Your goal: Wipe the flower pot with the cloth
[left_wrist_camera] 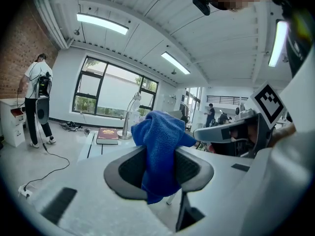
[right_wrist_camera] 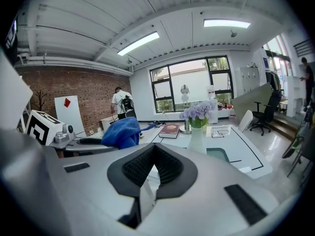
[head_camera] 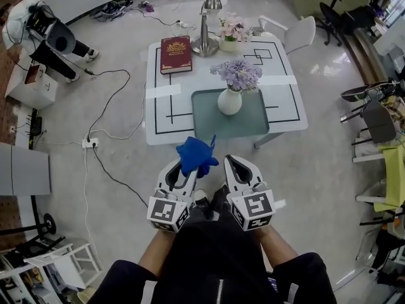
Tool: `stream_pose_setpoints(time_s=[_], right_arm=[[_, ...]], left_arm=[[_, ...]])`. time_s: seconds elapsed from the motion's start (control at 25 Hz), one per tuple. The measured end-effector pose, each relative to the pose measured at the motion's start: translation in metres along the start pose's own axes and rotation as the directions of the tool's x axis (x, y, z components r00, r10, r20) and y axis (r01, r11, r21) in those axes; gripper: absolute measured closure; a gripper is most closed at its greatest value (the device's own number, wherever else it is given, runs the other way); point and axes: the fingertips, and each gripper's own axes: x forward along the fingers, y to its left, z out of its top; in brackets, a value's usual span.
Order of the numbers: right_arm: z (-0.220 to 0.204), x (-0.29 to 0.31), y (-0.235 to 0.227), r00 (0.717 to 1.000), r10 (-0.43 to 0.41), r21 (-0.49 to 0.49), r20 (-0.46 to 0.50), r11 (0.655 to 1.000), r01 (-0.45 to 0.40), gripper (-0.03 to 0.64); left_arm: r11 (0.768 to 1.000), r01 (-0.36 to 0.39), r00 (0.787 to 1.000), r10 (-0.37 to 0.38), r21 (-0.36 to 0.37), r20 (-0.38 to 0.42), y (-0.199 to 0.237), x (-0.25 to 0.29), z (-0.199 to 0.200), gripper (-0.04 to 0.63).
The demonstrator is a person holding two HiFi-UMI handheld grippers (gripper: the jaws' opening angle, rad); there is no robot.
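Observation:
A white flower pot (head_camera: 229, 101) with purple flowers stands on a teal mat (head_camera: 209, 122) on the white table (head_camera: 288, 103); the right gripper view shows the flower pot (right_wrist_camera: 198, 137) ahead. My left gripper (head_camera: 188, 165) is shut on a blue cloth (head_camera: 196, 154), held in the air short of the table's near edge. The cloth (left_wrist_camera: 160, 151) bunches up between the left gripper's (left_wrist_camera: 160, 170) pads and hides the pot in that view. My right gripper (head_camera: 233, 164) hangs beside it, shut and holding nothing. In the right gripper view the right gripper (right_wrist_camera: 153, 167) has the cloth (right_wrist_camera: 120, 132) to its left.
A red book (head_camera: 176, 54), a desk lamp (head_camera: 206, 27) and a small pot of pink flowers (head_camera: 231, 33) stand at the table's far side. A white chair (head_camera: 297, 33) is at the far right corner. Cables (head_camera: 107, 116) cross the floor left. A person (head_camera: 38, 27) stands far left.

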Motion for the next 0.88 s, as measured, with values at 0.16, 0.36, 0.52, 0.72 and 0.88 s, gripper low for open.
stream_pose_setpoints(time_s=[0.16, 0.36, 0.52, 0.72, 0.88], right_arm=[[-0.005, -0.001, 0.008, 1.000, 0.005, -0.007, 0.002, 1.000, -0.005, 0.609], [-0.005, -0.006, 0.019, 1.000, 0.015, -0.008, -0.001, 1.000, -0.015, 0.609], [-0.004, -0.007, 0.024, 1.000, 0.022, -0.014, 0.003, 1.000, -0.022, 0.609], [-0.003, -0.008, 0.027, 1.000, 0.024, -0.019, 0.002, 1.000, -0.024, 0.609], [-0.003, -0.009, 0.030, 1.000, 0.024, -0.020, 0.001, 1.000, -0.024, 0.609]], left_arm=[[1.000, -0.005, 1.000, 0.005, 0.015, -0.004, 0.000, -0.007, -0.002, 0.451], [1.000, -0.009, 1.000, 0.009, -0.014, 0.021, -0.001, -0.018, -0.005, 0.451], [1.000, -0.010, 1.000, 0.010, -0.012, 0.026, -0.002, -0.023, -0.004, 0.451], [1.000, -0.010, 0.999, 0.011, -0.023, 0.034, -0.001, -0.027, -0.003, 0.451], [1.000, -0.010, 0.999, 0.011, -0.019, 0.036, -0.001, -0.030, -0.003, 0.451]])
